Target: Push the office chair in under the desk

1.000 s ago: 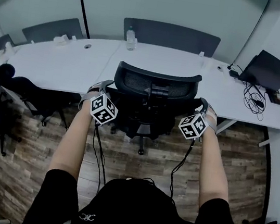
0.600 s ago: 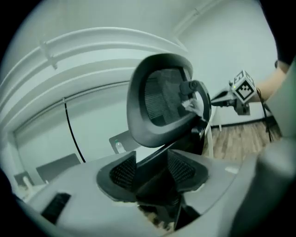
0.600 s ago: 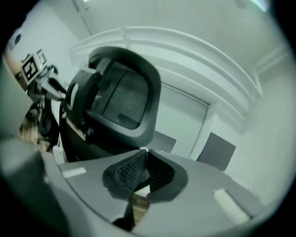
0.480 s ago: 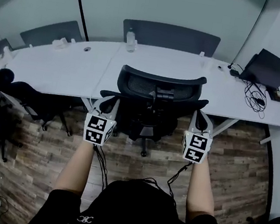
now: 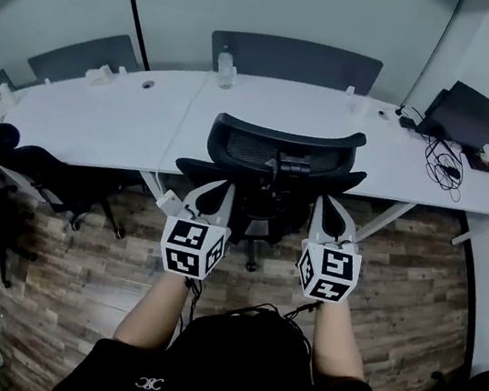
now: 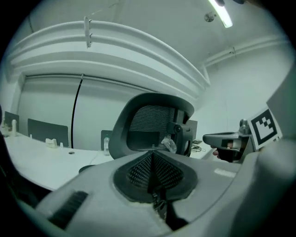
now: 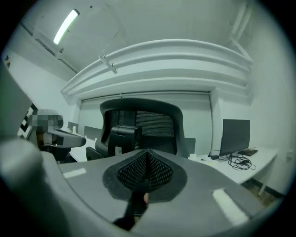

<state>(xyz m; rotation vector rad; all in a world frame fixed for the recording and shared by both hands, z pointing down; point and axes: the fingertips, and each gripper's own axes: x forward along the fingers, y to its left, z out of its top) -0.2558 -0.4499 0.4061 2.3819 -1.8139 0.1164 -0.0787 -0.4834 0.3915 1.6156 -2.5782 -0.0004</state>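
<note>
Status: office chair (image 5: 277,163) sits at the white table (image 5: 128,116). Its backrest is upright at the near edge and the seat is tucked mostly beneath the top. The base shows below on the wood floor (image 5: 78,256).

Left tongs (image 5: 215,190) are together. The left gripper view shows the mesh pads of the left tongs (image 6: 152,162) meeting on one seam. They have just been closing, with nothing between them. Right tongs (image 5: 332,211) are together too. In the right gripper view the pads of the right tongs (image 7: 147,159) are pressed flat against each other and empty.

Both point roughly level toward the chair, one on each side of the backrest, marker cubes facing the head camera. Neither touches it. Each gripper view has the chair (image 6: 148,129) standing ahead of the tips with a gap, and the right one looks at the back of the backrest (image 7: 148,125).

On the table:
- a dark laptop (image 5: 466,119) at the far right – lid up
- a tangle of black cables (image 5: 442,166) just beside the laptop
- a clear bottle (image 5: 225,67) at the far edge, near the middle
- grey divider panels (image 5: 293,60) along the back

A second black chair (image 5: 39,157) lies tipped at the left end, half under the table – well apart from the tongs.
</note>
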